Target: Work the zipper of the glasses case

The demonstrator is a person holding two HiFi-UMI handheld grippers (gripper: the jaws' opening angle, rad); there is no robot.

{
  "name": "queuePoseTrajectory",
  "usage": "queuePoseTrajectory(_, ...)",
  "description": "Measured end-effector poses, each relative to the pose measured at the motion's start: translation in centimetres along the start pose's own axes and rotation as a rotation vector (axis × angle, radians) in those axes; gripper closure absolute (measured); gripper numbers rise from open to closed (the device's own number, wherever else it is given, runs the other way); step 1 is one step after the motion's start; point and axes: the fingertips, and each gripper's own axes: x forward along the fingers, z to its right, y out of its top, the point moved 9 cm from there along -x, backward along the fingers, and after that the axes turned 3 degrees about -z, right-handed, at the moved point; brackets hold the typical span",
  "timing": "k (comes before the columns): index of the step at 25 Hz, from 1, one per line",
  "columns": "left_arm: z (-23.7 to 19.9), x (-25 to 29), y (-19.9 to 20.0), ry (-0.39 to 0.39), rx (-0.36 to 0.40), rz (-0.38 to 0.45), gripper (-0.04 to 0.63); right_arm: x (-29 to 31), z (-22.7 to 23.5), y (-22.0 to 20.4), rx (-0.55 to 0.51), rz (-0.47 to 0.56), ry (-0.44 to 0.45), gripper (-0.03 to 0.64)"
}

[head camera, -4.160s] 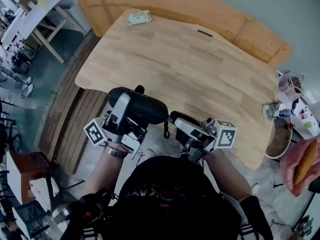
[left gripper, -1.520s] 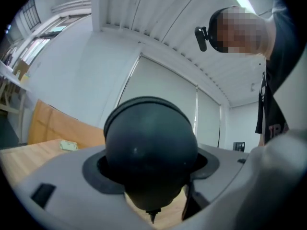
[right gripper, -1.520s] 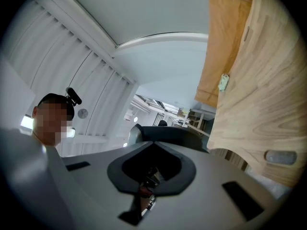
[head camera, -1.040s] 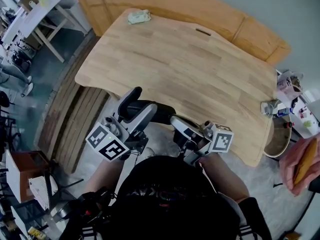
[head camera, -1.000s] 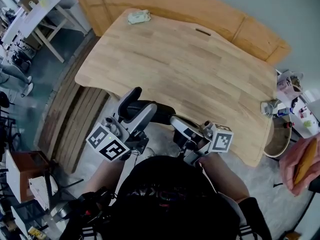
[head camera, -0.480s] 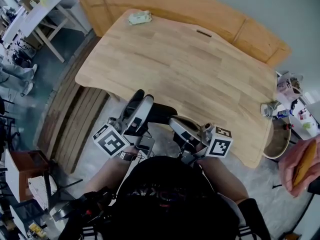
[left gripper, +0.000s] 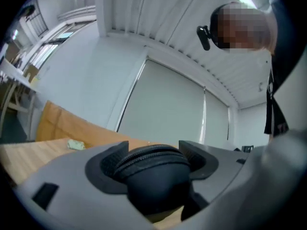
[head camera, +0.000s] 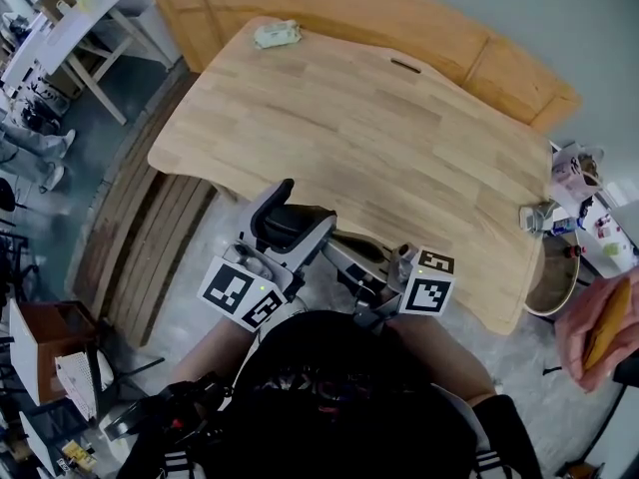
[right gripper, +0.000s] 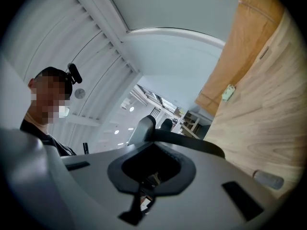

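Nearest the person's body, off the near edge of the surface (head camera: 399,138), the black glasses case (left gripper: 154,181) was held in the air, clamped end-on between the widely spread jaws of the left gripper (head camera: 293,218), judged so that it was braced against the pull. The right gripper (right gripper: 152,169) was closed tight on a small metal piece, taken to be the zipper pull (right gripper: 146,182), with the case's zippered rim lying just beyond its jaws. Further off, only a small pale packet (head camera: 278,35) was seen at the surface's far end.
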Motion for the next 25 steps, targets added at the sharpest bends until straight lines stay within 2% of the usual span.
queuePoseTrajectory(2, -0.3, 0.1, 0.0, -0.037, -0.057, 0.004, 0.262, 0.0, 0.1, 0.0, 0.025, 0.010, 0.023, 0.603)
queuePoseTrajectory(4, -0.2, 0.0, 0.3, -0.088, -0.057, 0.019, 0.261, -0.1, 0.2, 0.0, 0.084, 0.042, 0.076, 0.603)
queuePoseTrajectory(6, 0.1, -0.2, 0.9, -0.171, -0.051, 0.046, 0.259, -0.2, 0.2, 0.2, 0.177, 0.097, 0.167, 0.603)
queuePoseTrajectory(9, 0.4, -0.9, 1.5, -0.269, -0.018, 0.087, 0.256, -0.6, 0.0, 0.9, 0.261, 0.158, 0.260, 0.603)
queuePoseTrajectory(12, 0.0, -2.0, 1.4, -0.281, 0.038, 0.088, 0.256, -1.0, -0.2, 2.1, 0.254, 0.164, 0.272, 0.603)
queuePoseTrajectory(17, 0.1, -2.7, 0.7, -0.278, 0.090, 0.052, 0.243, -1.3, -0.9, 3.5, 0.263, 0.115, 0.306, 0.603)
queuePoseTrajectory(21, 1.2, -2.2, 1.7, -0.343, 0.130, 0.061, 0.218, -0.7, -1.5, 3.5, 0.305, 0.044, 0.380, 0.603)
queuePoseTrajectory(25, 2.3, -1.8, 2.6, -0.393, 0.179, 0.053, 0.218, 0.0, -1.6, 3.2, 0.322, -0.015, 0.398, 0.603)
